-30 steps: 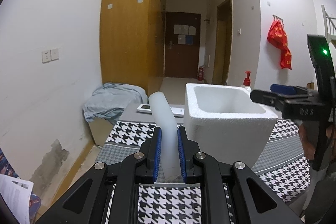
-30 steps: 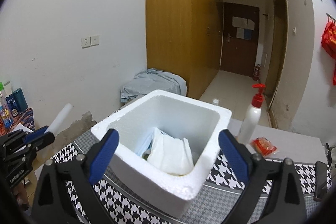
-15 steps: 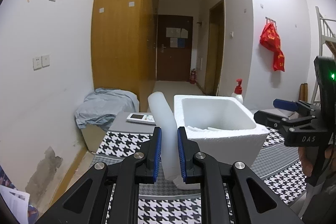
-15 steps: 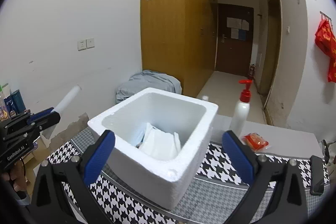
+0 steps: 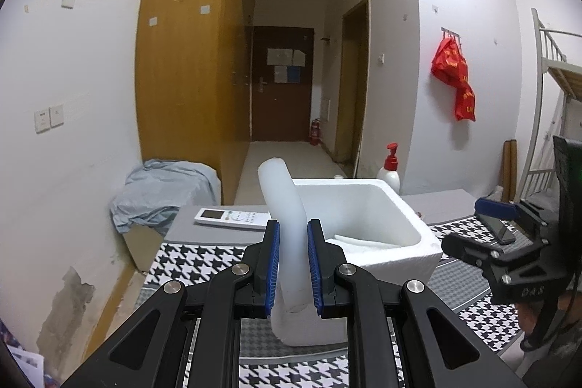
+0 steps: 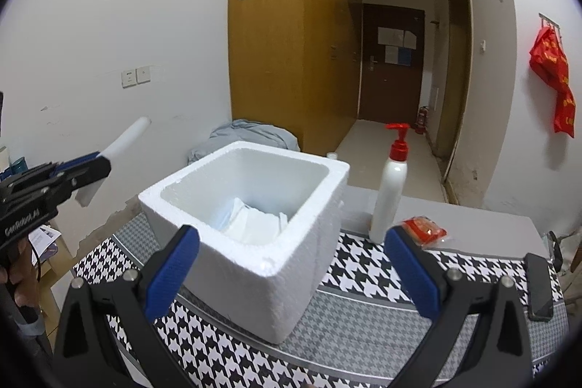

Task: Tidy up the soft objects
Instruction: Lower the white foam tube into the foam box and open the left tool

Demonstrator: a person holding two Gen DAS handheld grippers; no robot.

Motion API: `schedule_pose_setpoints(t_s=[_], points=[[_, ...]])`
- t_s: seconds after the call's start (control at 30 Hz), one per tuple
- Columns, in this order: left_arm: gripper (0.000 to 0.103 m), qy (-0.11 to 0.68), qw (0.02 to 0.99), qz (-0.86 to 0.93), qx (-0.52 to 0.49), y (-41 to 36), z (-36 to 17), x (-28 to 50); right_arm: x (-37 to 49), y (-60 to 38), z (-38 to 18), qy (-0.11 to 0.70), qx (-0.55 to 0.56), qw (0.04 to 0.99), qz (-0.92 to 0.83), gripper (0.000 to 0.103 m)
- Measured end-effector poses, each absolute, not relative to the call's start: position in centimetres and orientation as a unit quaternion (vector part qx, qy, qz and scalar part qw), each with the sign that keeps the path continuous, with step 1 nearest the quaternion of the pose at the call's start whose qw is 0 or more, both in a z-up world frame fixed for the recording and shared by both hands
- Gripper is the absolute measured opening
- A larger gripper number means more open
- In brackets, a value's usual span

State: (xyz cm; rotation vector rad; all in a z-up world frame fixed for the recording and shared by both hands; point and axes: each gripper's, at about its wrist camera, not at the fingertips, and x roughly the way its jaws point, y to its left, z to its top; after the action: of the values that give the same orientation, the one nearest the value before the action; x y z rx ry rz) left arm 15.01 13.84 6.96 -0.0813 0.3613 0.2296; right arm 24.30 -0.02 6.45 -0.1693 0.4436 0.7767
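So the left gripper (image 5: pixel 293 264) has its blue pads pinched onto a white foam tube (image 5: pixel 287 224), which pokes up and forward between them with a slight bend, held in the air just left of the white styrofoam box (image 6: pixel 276 264). From the left wrist view the tube's tip overlaps the box's near-left corner, so you can't really tell how far apart they are. The right wrist view sorts that out: there the left gripper (image 6: pixel 87 170) sits well off to the box's left side, tube (image 6: pixel 127 137) angled up toward the wall, not touching the box.

The right gripper (image 6: pixel 291 264) is spread wide, nothing between its pads, hovering on the near side of the box. Only this view looks down into the box, where some folded white soft pieces (image 6: pixel 254 224) lie at the bottom; the left view just catches a sliver of them.

Other stuff: a white pump bottle with red top (image 6: pixel 391 191) just behind the box, a red snack packet (image 6: pixel 423 230) beside it, a black phone (image 6: pixel 540 286) on the houndstooth tablecloth (image 6: pixel 367 279). The white remote control (image 5: pixel 232 218) shows up only in the left view, on the grey table past the cloth.
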Motion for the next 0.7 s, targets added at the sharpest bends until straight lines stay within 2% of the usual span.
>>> schedule_pose_setpoints(t_s=[0.7], points=[[0.017, 0.182, 0.98, 0.08, -0.029, 12.6, 7.5, 19.1, 24.0, -3.6, 5.6, 0.221, -0.076, 0.916, 0.327, 0.103]])
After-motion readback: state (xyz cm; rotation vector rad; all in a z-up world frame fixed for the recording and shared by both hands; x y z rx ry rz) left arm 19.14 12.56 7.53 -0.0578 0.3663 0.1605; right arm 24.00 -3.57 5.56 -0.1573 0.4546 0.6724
